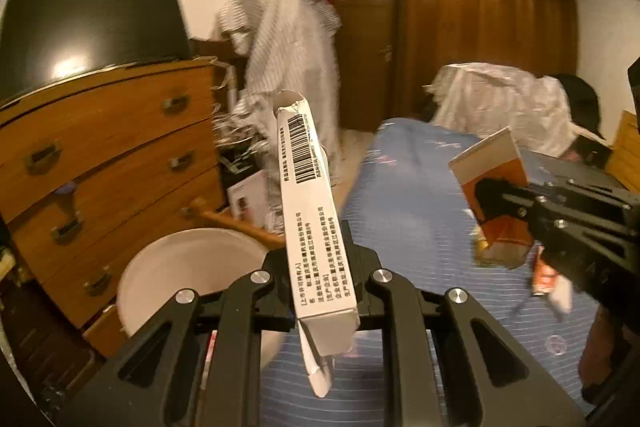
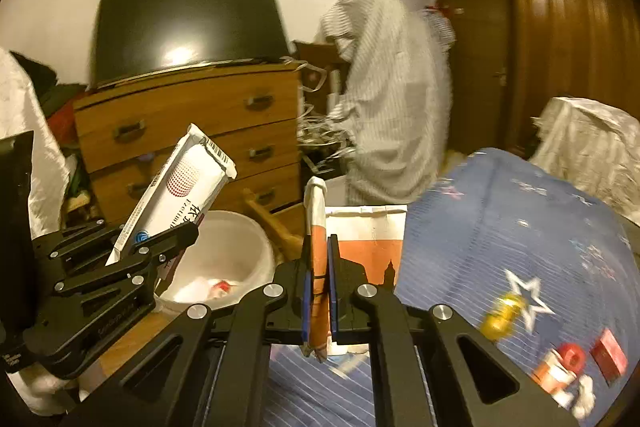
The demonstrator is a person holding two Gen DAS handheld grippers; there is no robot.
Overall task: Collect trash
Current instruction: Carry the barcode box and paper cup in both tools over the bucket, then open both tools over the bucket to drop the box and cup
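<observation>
Left wrist view shows the left tongs (image 1: 320, 267) clamped tight on a long white carton (image 1: 310, 195), which juts forward from the jaws with its torn flap hanging below. The right tongs (image 2: 318, 291) are likewise shut hard on a flattened orange-and-white box (image 2: 318, 267), gripped edge-on.

Both pieces of trash are in the air over the blue striped bed (image 1: 400, 195), and the white bin (image 2: 236, 247) stands on the floor beside it, in front of the wooden chest of drawers (image 1: 120, 147). A few scraps already lie in the bin.

To do the drop well, I would bring each pair of tongs squarely above the bin's mouth before loosening, and tip the long carton end-down so it does not bridge the rim and topple out. Releasing one hand at a time should keep the two cartons from knocking together.

More litter waits on the bed: a yellow wrapper (image 2: 500, 319), a small red box (image 2: 608, 355) and a red-and-white packet (image 2: 560, 367).

On the white carton a barcode and columns of Chinese print are visible; its broad face carries a red dotted circle, a blue round mark and large characters too blurred to read.
</observation>
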